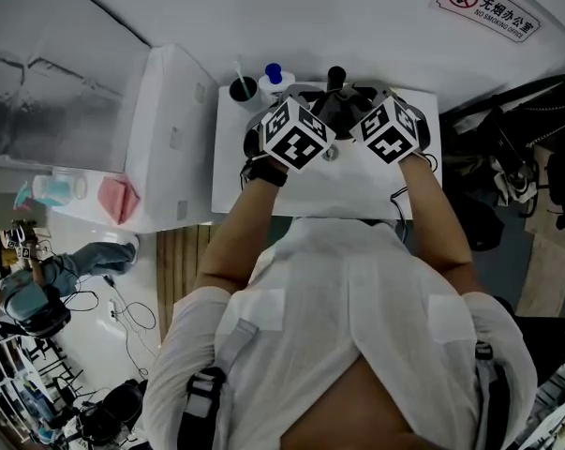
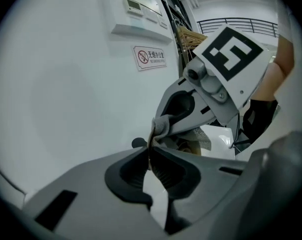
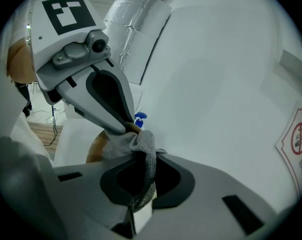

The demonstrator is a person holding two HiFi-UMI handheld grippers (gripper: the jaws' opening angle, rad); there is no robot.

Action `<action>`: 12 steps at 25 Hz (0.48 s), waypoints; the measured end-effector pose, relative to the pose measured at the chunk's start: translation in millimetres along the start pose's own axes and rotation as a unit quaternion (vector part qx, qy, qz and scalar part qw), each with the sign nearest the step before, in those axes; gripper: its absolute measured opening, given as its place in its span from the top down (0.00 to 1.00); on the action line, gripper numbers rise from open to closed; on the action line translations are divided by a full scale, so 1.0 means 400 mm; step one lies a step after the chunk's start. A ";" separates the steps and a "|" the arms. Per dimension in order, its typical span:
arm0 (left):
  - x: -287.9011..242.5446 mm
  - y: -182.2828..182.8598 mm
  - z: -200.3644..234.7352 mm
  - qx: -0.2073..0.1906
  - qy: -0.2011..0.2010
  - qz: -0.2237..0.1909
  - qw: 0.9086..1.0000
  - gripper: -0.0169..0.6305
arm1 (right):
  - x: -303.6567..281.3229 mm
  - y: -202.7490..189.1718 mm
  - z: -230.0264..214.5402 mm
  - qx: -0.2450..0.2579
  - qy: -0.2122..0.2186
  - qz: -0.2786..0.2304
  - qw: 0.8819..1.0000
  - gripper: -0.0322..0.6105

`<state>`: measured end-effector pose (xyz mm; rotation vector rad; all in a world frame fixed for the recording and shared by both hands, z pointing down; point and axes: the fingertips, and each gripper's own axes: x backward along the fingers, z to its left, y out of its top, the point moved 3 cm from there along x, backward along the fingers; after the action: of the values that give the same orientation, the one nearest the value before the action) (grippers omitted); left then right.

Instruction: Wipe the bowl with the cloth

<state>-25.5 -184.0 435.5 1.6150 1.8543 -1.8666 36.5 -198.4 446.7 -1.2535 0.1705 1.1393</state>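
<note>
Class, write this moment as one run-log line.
left gripper: shut on bowl rim | right gripper: shut on cloth | cloth: at bowl rim

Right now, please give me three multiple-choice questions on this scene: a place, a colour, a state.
1. Where is the no-smoking sign? A on a window; B on a door; C on the wall.
2. What colour is the cloth? A grey; B red; C green.
3. The right gripper is: A open; B shut on the cloth; C shut on a spoon.
Answers: 1 C, it hangs on the wall; 2 A, its knit looks grey; 3 B, its jaws pinch it.
</note>
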 end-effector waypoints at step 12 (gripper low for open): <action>-0.012 -0.011 0.039 0.073 -0.023 0.015 0.997 0.95 | -0.011 0.045 -0.006 0.074 0.002 -0.005 0.997 0.89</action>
<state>-35.5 -197.5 437.7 1.6157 1.7017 -2.0522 22.0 -204.9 437.1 -1.1236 0.2468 1.0955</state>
